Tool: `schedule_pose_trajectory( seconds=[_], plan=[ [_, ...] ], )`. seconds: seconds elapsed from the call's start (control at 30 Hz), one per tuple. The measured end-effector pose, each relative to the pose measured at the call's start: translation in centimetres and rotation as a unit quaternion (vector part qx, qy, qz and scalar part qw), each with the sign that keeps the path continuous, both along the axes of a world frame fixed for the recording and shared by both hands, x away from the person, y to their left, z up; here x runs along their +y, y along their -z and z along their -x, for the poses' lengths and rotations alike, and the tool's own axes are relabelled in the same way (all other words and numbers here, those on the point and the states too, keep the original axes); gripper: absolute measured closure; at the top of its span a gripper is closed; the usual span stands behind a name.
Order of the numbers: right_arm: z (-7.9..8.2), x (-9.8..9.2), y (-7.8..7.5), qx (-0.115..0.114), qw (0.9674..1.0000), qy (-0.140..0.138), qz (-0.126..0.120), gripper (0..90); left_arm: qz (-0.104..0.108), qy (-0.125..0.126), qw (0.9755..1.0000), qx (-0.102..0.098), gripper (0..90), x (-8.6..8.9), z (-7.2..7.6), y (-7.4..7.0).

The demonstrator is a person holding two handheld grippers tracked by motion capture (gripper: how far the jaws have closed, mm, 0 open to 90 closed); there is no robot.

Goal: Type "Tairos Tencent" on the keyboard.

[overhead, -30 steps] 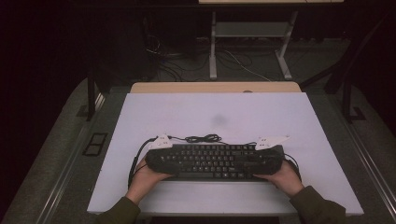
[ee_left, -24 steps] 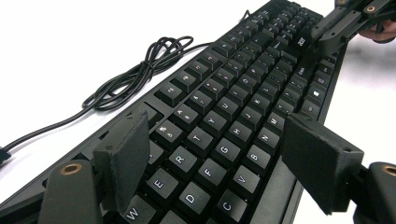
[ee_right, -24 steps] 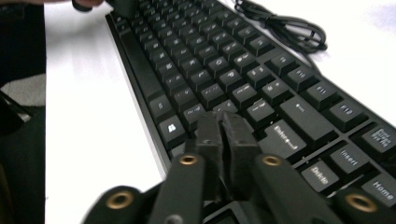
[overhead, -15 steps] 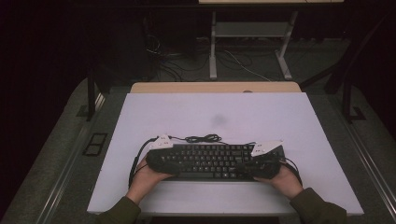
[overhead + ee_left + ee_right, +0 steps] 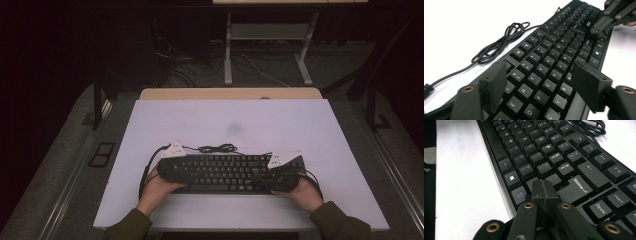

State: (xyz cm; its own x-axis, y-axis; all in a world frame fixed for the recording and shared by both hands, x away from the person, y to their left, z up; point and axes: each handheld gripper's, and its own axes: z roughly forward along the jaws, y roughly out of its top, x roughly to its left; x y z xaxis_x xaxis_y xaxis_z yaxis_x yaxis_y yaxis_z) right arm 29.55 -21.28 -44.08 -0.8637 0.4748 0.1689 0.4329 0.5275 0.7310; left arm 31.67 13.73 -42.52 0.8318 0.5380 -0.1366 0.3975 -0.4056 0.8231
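Note:
A black keyboard [image 5: 225, 172] lies flat near the front of the white table [image 5: 225, 120], its coiled cable [image 5: 217, 148] just behind it. My left gripper [image 5: 186, 172] hovers over the keyboard's left end. In the left gripper view its jaws [image 5: 539, 63] stand wide apart above the letter keys [image 5: 541, 72], pads touching nothing, and they have just been closing a little. My right gripper [image 5: 269, 177] is at the right end. Its pads [image 5: 544, 186] are pressed together with nothing between them, tip over the keys beside Enter [image 5: 580, 186]. The right gripper [image 5: 609, 17] shows far off.
A wooden tabletop [image 5: 225, 93] adjoins the white table's far edge. Behind it are desk legs [image 5: 227, 55] and loose floor cables [image 5: 260, 70]. A floor socket plate [image 5: 101, 153] lies to the left. Bare white surface stretches behind and beside the keyboard.
The right gripper's grey plate has dipped slightly toward the keyboard. Both hands and the keyboard stay where they were.

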Motion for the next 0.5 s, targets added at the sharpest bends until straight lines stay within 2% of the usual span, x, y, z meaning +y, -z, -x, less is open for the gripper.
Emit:
schedule_pose_trajectory(
  seconds=[0.2,0.5],
  plan=[
    [0.0,0.0,0.0,0.001,1.0000,0.000,0.000,89.3,-0.005,0.003,1.0000,-0.005,49.1,-0.4,-0.3,-0.2],
    [0.0,0.0,0.0,0.001,1.0000,0.000,-0.001,89.3,-0.033,0.013,0.9994,-0.001,78.3,-1.1,-0.7,0.0]
  ],
)
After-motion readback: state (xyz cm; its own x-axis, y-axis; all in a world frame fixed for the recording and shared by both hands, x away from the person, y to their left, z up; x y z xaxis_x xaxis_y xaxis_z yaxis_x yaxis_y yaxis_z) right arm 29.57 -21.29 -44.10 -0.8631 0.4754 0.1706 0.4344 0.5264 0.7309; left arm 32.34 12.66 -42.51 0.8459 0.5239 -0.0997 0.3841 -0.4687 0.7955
